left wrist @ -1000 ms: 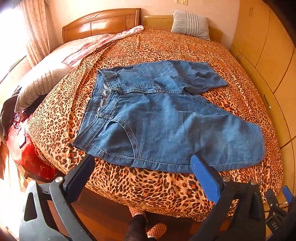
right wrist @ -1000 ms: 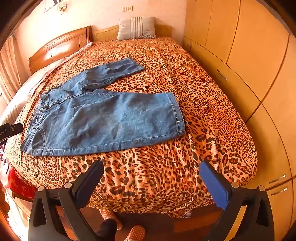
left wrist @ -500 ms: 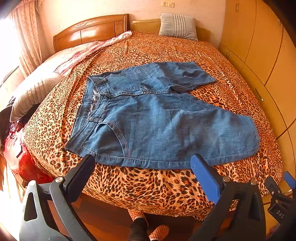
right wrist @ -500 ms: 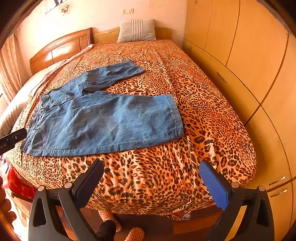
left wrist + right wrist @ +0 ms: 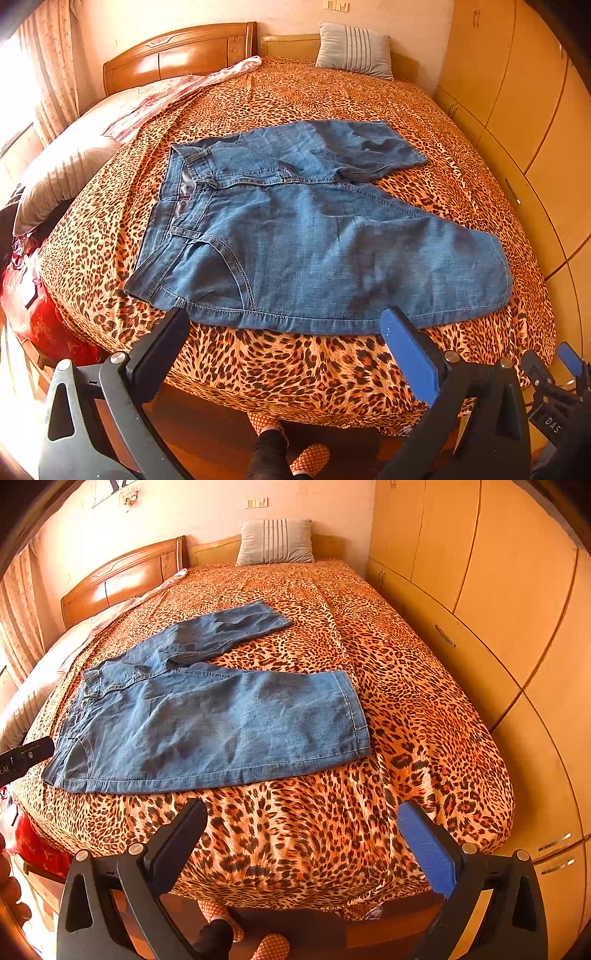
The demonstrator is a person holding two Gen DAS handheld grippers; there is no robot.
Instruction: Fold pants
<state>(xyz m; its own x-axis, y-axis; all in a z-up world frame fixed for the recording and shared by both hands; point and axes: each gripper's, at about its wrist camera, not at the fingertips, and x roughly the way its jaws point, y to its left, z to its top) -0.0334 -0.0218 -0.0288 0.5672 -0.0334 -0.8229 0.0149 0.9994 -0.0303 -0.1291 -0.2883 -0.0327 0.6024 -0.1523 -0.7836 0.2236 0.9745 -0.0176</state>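
Beyond both grippers' wide-apart jaws, the pants lie flat on the bed, untouched.

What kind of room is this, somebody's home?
Very likely a home bedroom. A wide bed with a leopard-print cover fills the room, a wooden headboard and a pillow stand at its far end, and built-in wardrobes line one wall. Denim pants lie spread on the bed.

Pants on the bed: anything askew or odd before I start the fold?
Nothing damaged. The pants lie flat but splayed: the far leg angles away from the near leg, leaving a gap.
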